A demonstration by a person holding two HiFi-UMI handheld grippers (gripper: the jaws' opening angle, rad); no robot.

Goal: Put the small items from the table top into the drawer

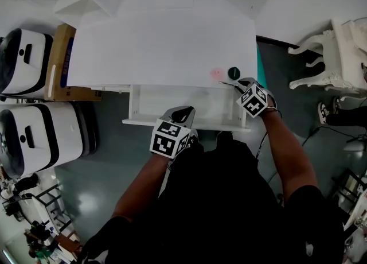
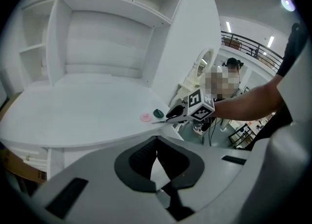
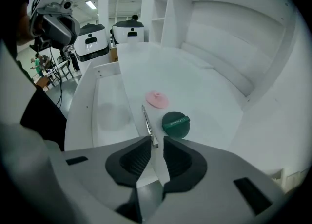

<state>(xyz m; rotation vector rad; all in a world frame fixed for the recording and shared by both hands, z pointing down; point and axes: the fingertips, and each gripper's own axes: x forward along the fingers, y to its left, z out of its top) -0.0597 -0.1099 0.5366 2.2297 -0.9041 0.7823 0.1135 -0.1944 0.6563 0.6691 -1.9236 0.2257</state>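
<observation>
**Surface** [image 1: 160, 45]: white, smooth and matt, with a curved front edge. A white shelf unit [image 2: 102, 9] stood at its back.

**Drawer** [image 1: 143, 121]: white, shallow and rectangular. It was pulled out beneath the front edge, with its pale floor in view.

**Pink disc** [image 3: 157, 99]: small, round and flat, with a raised centre. It lay on the surface near the front edge, outside the drawer.

**Green puck** [image 3: 175, 124]: dark green and round, with a band across its top. It sat on the surface close to the pink disc without touching it.

**Metal strip** [image 3: 147, 121]: thin, long and shiny. It ran along the surface's front edge, between the drawer and the two round pieces.

**Right hand-held gripper** [image 3: 157, 142]: the jaws stood narrowly apart, with dark ribbed pads on either side of the strip's near end and a gap showing. The forearm reached forward past the drawer's right corner.

**Left hand-held gripper** [image 2: 156, 142]: the jaw tips were together with nothing between them. It was held low at the drawer's front rim, pointing toward the surface.
</observation>
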